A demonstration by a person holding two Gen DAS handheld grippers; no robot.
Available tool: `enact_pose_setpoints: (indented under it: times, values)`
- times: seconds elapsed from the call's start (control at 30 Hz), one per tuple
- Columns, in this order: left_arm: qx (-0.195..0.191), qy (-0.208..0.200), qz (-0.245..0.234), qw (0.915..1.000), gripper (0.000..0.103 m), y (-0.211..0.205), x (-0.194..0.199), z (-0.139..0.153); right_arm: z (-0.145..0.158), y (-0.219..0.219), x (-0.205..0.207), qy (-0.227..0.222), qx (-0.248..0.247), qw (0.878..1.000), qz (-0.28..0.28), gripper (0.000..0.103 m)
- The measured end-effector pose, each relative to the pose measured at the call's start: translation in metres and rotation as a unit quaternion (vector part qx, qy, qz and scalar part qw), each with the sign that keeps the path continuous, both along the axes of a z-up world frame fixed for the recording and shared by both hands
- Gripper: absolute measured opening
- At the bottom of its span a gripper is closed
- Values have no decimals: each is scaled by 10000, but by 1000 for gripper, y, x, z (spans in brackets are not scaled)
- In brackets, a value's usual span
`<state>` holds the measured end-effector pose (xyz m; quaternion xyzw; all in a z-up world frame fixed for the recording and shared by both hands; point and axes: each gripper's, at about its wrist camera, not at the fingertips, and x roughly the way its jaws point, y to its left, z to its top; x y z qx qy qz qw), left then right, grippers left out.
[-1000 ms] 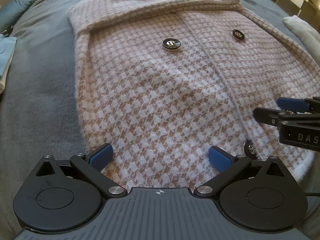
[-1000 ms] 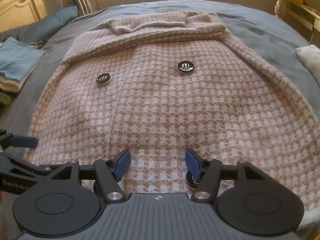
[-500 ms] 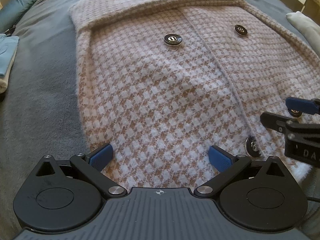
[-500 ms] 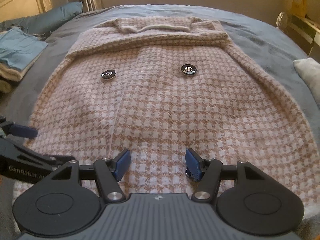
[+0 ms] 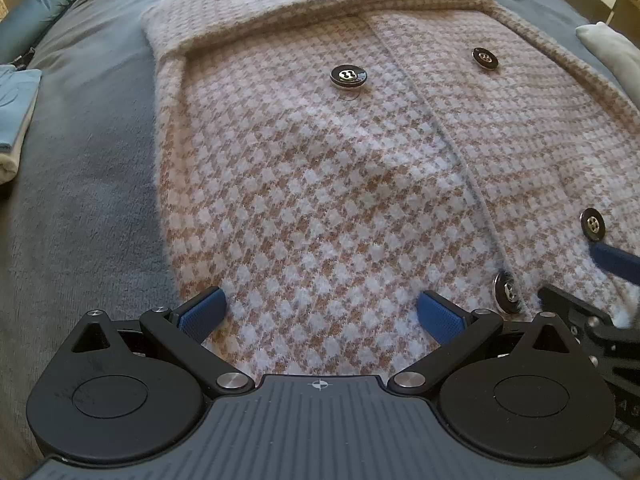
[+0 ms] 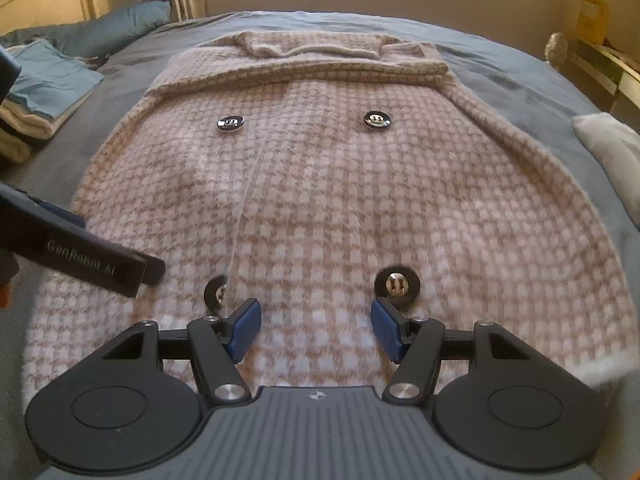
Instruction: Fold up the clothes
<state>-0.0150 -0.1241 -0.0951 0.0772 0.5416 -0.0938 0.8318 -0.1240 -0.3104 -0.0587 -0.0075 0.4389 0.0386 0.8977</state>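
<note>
A pink and tan houndstooth coat [image 5: 340,168] [image 6: 340,184] with large black buttons lies flat, front up, on a grey-blue bed, its sleeves folded in across the top. My left gripper [image 5: 322,312] is open over the coat's lower left hem, with nothing between its blue pads. My right gripper [image 6: 316,330] is open above the lower hem, between the two bottom buttons [image 6: 397,283]. In the left wrist view the right gripper's fingers [image 5: 614,260] enter at the right edge. The left gripper's arm [image 6: 92,264] crosses the left side of the right wrist view.
The grey-blue bedspread [image 5: 80,184] surrounds the coat. A stack of folded blue and cream clothes [image 6: 44,92] sits at the left, teal pillows [image 6: 116,28] behind it. A pale cushion [image 6: 608,144] lies at the right edge, and shelves [image 6: 600,68] stand beyond the bed.
Both grippers have drawn back toward the hem and risen a little; the right one now shows both bottom buttons ahead of its pads. Both stayed open, and the coat has not moved.
</note>
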Motion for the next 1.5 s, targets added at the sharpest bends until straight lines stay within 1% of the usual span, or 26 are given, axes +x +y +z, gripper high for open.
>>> enact_pose_setpoints:
  times: [0.1, 0.2, 0.23, 0.37, 0.53, 0.6, 0.7, 0.8, 0.9, 0.93, 0.97, 1.17, 1.5]
  values:
    - [10, -4, 4, 10000, 103, 0, 0, 0, -1, -2, -4, -30, 80, 9999, -54, 64]
    - [55, -13, -13, 10000, 103, -1, -2, 0, -3, -2, -2, -5, 109, 9999, -35, 70]
    - [74, -10, -29, 10000, 103, -1, -2, 0, -3, -2, -1, 9, 110, 9999, -36, 73]
    - [116, 26, -36, 9999, 103, 0, -6, 7, -4, -2, 0, 57, 120, 9999, -63, 74]
    - [-56, 35, 142, 9999, 103, 5, -10, 19, 6, -3, 4, -209, 6, 9995, -232, 74]
    - [-108, 64, 124, 9998, 103, 5, -11, 20, 11, -3, 5, -323, -42, 9990, -303, 74]
    - [4, 135, -49, 9999, 103, 0, -15, 18, 3, -8, 8, -193, -19, 9987, -478, 75]
    - [158, 280, -188, 9993, 103, -2, -19, 9, -5, -11, 8, -134, 39, 9980, -618, 77]
    - [163, 309, -180, 9992, 103, -1, -20, 6, -8, -13, 11, -46, 209, 9978, -624, 90]
    - [156, 336, -169, 9992, 103, 0, -19, 6, -9, -15, 13, 4, 293, 9976, -624, 95]
    - [148, 363, -158, 9991, 103, 0, -18, 5, -10, -16, 14, 30, 340, 9975, -624, 97]
    - [65, 422, -85, 9991, 103, 3, -18, 5, -12, -12, 15, 6, 368, 9971, -661, 102]
    - [72, 428, -62, 9990, 103, 3, -15, 5, -13, -12, 14, -11, 385, 9969, -682, 103]
